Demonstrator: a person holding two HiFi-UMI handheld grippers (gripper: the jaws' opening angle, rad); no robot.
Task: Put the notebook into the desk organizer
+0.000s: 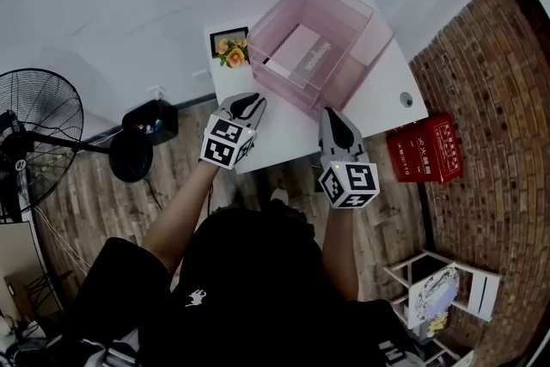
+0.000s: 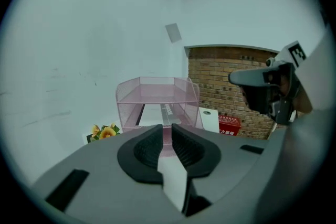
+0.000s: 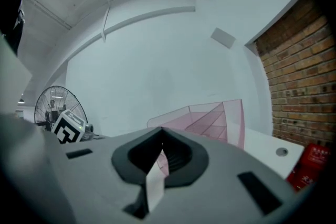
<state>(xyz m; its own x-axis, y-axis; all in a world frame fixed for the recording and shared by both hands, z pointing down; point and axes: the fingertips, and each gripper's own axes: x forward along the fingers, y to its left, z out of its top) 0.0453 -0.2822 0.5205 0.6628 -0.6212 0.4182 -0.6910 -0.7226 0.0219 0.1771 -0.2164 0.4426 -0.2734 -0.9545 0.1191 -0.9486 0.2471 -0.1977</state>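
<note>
A pink mesh desk organizer (image 1: 344,3) stands at the back of a white desk (image 1: 378,103). The notebook (image 1: 296,51), white with a dark spine, lies flat inside it on a lower tray. The left gripper view shows that organizer (image 2: 157,84) and notebook (image 2: 156,113) straight ahead. My left gripper (image 1: 249,103) hovers over the desk's front left part, short of the organizer; its jaws (image 2: 167,131) stand a narrow gap apart with nothing between them. My right gripper (image 1: 335,120) hangs at the front edge, shut and empty (image 3: 161,136). The organizer (image 3: 220,113) lies ahead of it.
A small framed flower picture (image 1: 230,47) stands left of the organizer. A red box (image 1: 425,149) sits on the floor right of the desk by the brick wall. A standing fan (image 1: 34,120) is far left, a white shelf (image 1: 438,292) at lower right.
</note>
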